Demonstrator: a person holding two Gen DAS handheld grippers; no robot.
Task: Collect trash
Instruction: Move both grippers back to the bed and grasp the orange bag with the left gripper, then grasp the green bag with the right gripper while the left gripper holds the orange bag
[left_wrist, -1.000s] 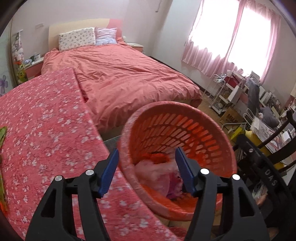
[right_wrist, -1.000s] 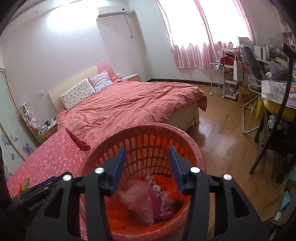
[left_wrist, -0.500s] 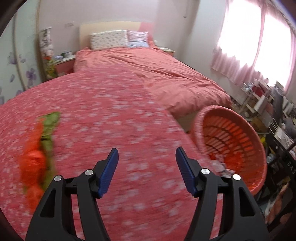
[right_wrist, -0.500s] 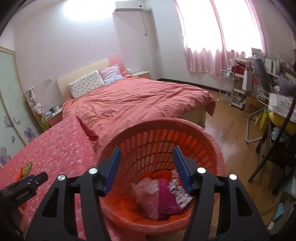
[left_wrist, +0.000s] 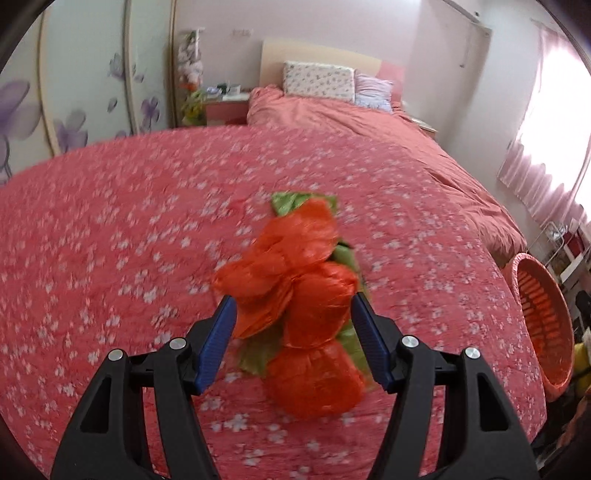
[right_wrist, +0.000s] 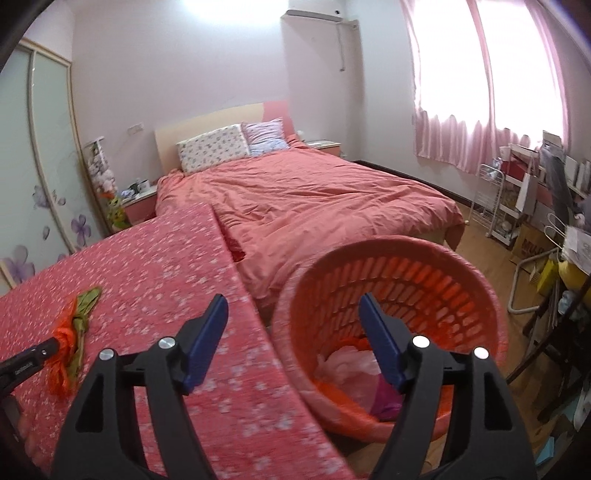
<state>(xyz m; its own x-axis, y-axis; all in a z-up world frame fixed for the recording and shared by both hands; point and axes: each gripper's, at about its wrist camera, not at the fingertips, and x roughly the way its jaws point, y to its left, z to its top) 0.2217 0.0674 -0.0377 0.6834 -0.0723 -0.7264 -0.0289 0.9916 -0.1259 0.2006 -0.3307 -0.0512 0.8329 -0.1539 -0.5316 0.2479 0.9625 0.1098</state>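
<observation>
Left gripper (left_wrist: 291, 310) is held wide around the orange-green trash bundle (left_wrist: 303, 295) on the worktop (left_wrist: 110, 258), pads not yet pressing, lined up for pickup. Right gripper (right_wrist: 293, 312), jaws just opened wide and empty, is hovered before the basket (right_wrist: 424, 258), collected trash below its right finger.

The floral-covered surface (left_wrist: 147, 229) lies broad and bare around the crumpled orange and green wrapper (left_wrist: 299, 295), so there is room on every side of it. The left hand-held gripper (left_wrist: 291, 343) has its jaws standing apart on either side of the wrapper; whether the pads touch it cannot be told. The right hand-held gripper (right_wrist: 293, 341) hangs with nothing between its jaws, which have just been opening, over the surface's edge and the orange basket (right_wrist: 476, 291). The basket's mouth is unobstructed, trash low inside. The bed (right_wrist: 314, 199) stands close beyond; chairs and shelves crowd the right.
</observation>
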